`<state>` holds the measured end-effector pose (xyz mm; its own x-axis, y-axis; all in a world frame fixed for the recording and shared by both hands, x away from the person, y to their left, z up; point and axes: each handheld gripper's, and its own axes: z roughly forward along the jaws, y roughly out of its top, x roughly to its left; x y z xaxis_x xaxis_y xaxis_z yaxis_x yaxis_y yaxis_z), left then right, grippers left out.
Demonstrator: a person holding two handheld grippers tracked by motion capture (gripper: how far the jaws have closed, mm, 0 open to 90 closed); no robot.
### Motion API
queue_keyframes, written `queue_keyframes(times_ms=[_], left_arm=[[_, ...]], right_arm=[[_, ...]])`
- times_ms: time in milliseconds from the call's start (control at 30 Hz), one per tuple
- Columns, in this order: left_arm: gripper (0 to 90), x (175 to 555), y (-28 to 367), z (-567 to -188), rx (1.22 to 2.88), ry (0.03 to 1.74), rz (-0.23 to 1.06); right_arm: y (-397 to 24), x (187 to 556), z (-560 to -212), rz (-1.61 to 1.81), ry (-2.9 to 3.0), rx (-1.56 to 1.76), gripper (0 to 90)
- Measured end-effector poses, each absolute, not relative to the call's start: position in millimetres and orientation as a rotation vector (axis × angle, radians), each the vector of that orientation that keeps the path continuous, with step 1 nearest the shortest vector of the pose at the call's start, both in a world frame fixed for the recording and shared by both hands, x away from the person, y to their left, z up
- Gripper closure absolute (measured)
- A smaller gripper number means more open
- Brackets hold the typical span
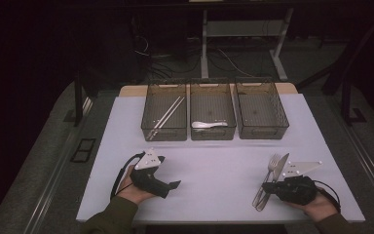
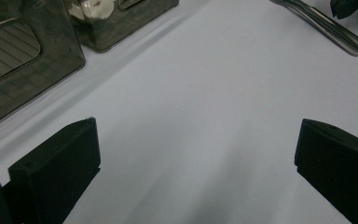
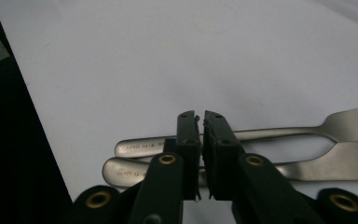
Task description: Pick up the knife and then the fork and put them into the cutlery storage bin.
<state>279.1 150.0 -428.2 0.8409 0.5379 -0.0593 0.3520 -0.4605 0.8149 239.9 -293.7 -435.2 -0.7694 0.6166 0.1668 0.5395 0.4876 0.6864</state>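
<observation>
Right gripper (image 3: 200,116): we see its jaws drawn together to a thin slit, directly above the handles of the fork and knife; whether the pads pinch either handle we cannot tell.
Right gripper on the table (image 1: 272,186): it sits at the near right, in the person's right hand (image 1: 316,204), pointing left at the cutlery.
Left gripper (image 2: 196,149): we see its jaws spread wide with bare table between them, holding nothing.
Left gripper on the table (image 1: 175,185): near left, in the person's left hand (image 1: 131,190), low over the surface.
Fork (image 1: 271,168): it lies on the table at the near right, tines toward the far side, handle toward the near edge.
Knife (image 1: 278,166): just beside the fork on its right, laid almost parallel, the two handles close together.
Table (image 1: 214,161): a pale, flat top.
Baskets: three dark mesh ones stand in a row at the far side.
Left basket (image 1: 164,131): chopsticks (image 1: 168,114) lie in it.
Middle basket (image 1: 213,132): a white spoon (image 1: 208,125) lies near its front wall.
Right basket (image 1: 263,131): well apart from the fork and knife, farther from us.
</observation>
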Motion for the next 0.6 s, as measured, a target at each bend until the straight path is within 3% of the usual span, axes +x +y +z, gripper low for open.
queue_keyframes(times_ms=[600], left_arm=[[0.0,278.5,147.7,-429.2,2.115,0.638,0.244]], right_arm=[[-289.0,247.5,-442.9,0.997,2.633,1.093,89.8]])
